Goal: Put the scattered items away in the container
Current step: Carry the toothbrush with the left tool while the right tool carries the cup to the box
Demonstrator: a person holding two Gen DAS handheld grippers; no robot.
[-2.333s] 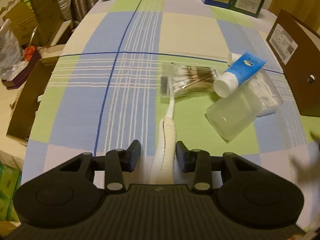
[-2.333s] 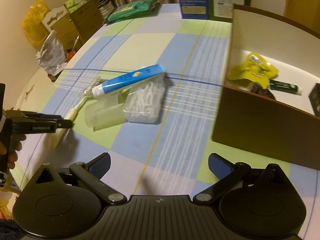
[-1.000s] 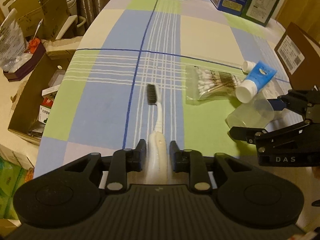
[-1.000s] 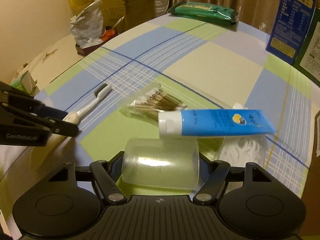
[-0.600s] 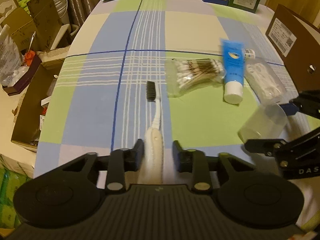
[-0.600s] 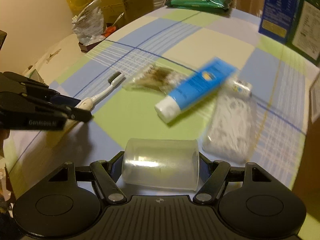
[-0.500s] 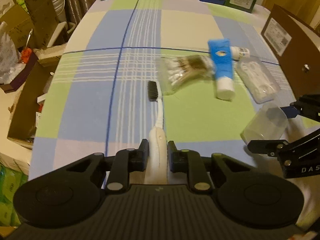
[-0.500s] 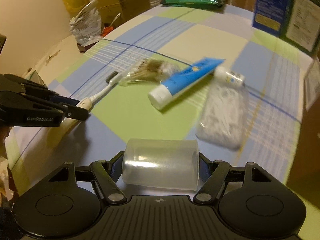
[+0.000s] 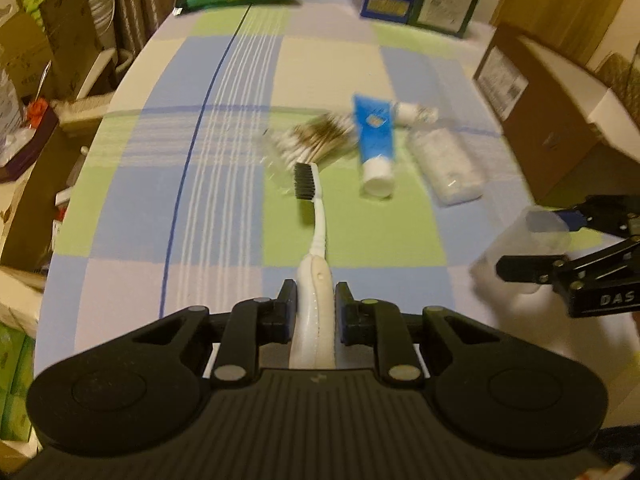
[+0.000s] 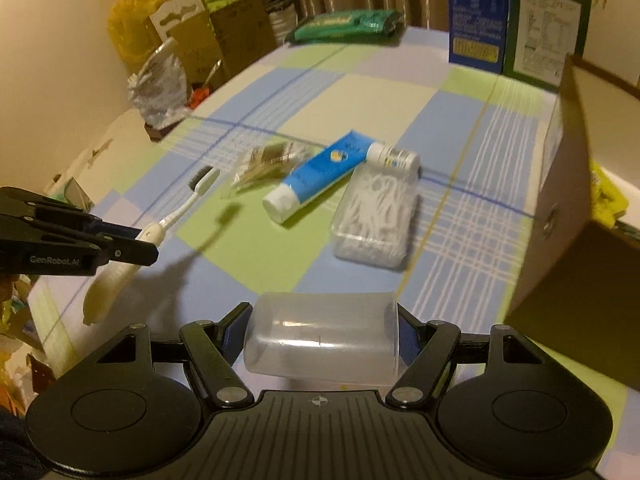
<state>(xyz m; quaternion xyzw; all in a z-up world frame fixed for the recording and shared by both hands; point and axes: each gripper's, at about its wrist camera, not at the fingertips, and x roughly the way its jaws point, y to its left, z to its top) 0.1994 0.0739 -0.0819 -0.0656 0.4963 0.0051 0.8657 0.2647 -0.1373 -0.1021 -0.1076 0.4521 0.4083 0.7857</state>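
Observation:
My left gripper (image 9: 315, 300) is shut on the handle of a white toothbrush (image 9: 316, 240), held above the checked tablecloth with its black bristles pointing away; it also shows in the right wrist view (image 10: 180, 208). My right gripper (image 10: 322, 336) is shut on a clear plastic cup (image 10: 322, 342) lying sideways between the fingers; the cup shows at the right of the left wrist view (image 9: 532, 236). On the cloth lie a blue tube (image 10: 320, 174), a bag of cotton swabs (image 10: 266, 164), a clear box of floss picks (image 10: 376, 216) and a small white bottle (image 10: 392, 156). The brown cardboard box (image 10: 568, 216) stands at the right.
A green packet (image 10: 344, 24) and blue and green cartons (image 10: 516, 20) stand at the table's far end. Cardboard boxes and bags (image 10: 180, 48) crowd the floor beyond the left table edge. A yellow packet (image 10: 606, 196) lies inside the brown box.
Both grippers have lifted with their loads. The toothbrush is off the cloth and casts a shadow. The cup has moved right toward the brown box.

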